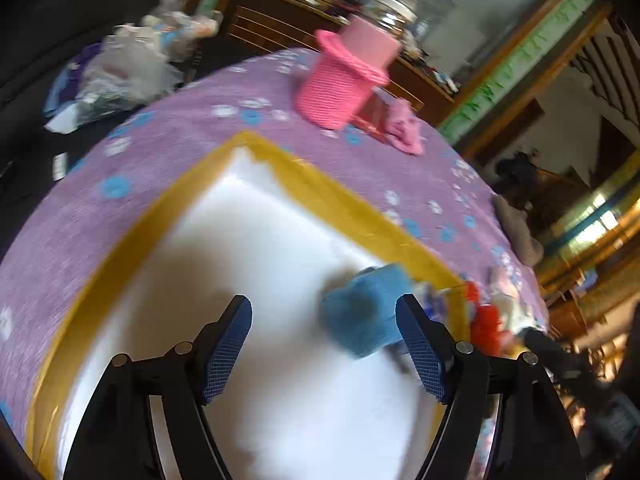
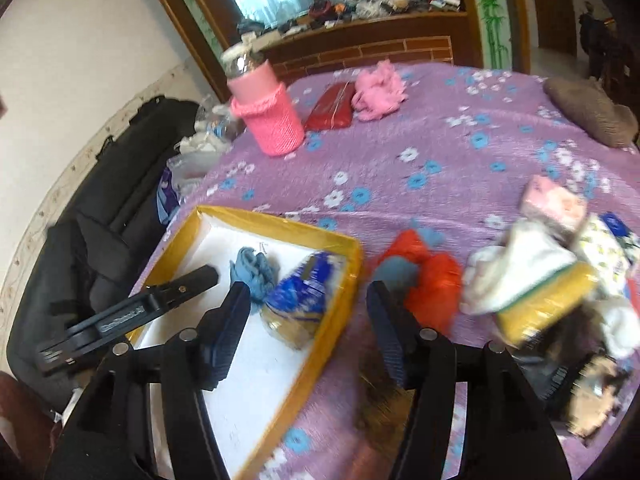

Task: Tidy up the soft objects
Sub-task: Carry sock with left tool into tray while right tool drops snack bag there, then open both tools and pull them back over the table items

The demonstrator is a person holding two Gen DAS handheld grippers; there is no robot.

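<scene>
We count one yellow-rimmed box (image 2: 340,240) as landmark. Inside it lie two items: one blue cloth (image 2: 252,270) and one blue-and-tan packet (image 2: 298,308). Beyond the box stand one pink knitted holder (image 2: 276,120), one red packet (image 2: 330,110) and one pink fluffy piece (image 2: 378,90). Beside the box, one red cloth (image 2: 432,280).

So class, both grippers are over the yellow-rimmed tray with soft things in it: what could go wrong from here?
1. The blue cloth lies close against one pad of the open left gripper, so it might snag and lift out.
2. The blue-and-tan bundle sits against the tray's rim and may tip over.
3. The pile of cloths beside the tray looks loose and could slide.
</scene>
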